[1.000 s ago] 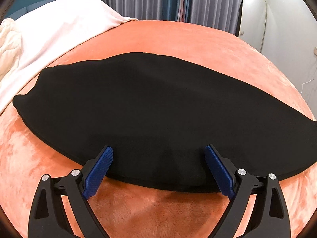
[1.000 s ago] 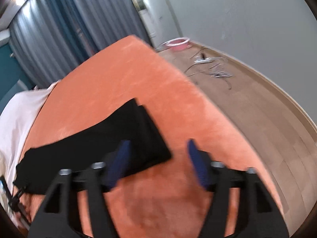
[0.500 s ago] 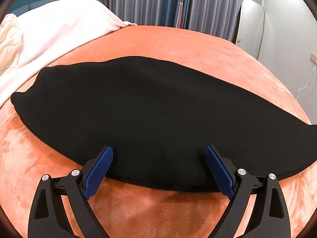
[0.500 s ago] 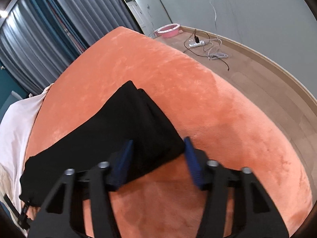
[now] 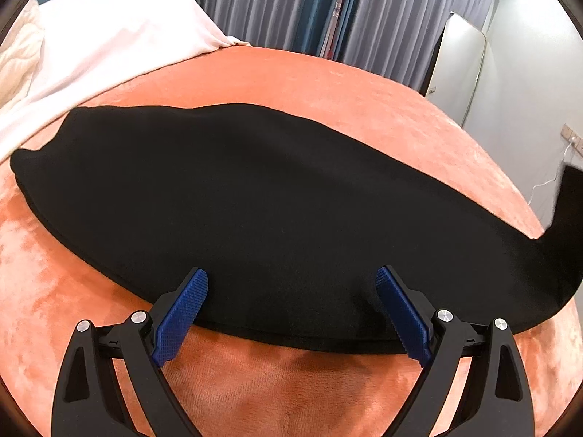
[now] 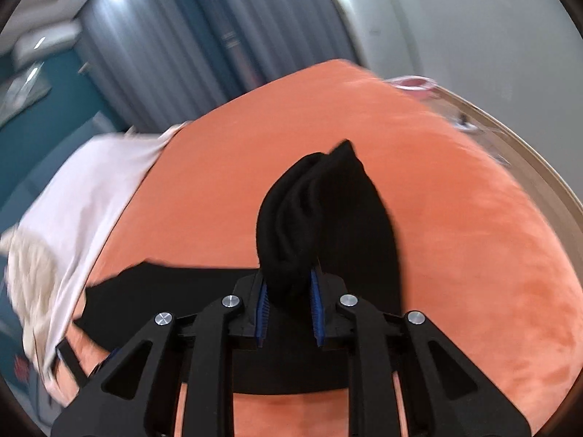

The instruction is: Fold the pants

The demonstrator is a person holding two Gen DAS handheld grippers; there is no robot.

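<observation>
Fingers on my left gripper point(image 5: 291, 306) stand wide apart, blue pads facing inward, poised over the near hem of the black pants point(image 5: 277, 196) with nothing between them. I cannot confirm from this view whether the tips touch the cloth. The pants lie flat and lengthwise across the orange bed cover point(image 5: 298, 393), waist end toward the left of the left wrist view, the opposite end rising off the cover at the far right edge of that view. Beyond the pants a white blanket point(image 5: 102, 43) is bunched at the far left of the bed, and grey curtains point(image 5: 291, 3) hang behind it.

On my right gripper point(image 6: 289, 302) the fingers are drawn narrow and pinch a gathered fold of the pants point(image 6: 320, 218), which stands up from between the pads in a peaked bundle. The rest of the garment trails flat to the left over the orange bed cover point(image 6: 492, 255). The right wrist view is motion-blurred; the white blanket point(image 6: 83, 196) shows at the left, the curtains point(image 6: 175, 58) further back, and what appears to be a pink object point(image 6: 413, 83) sits past the bed's far corner.
</observation>
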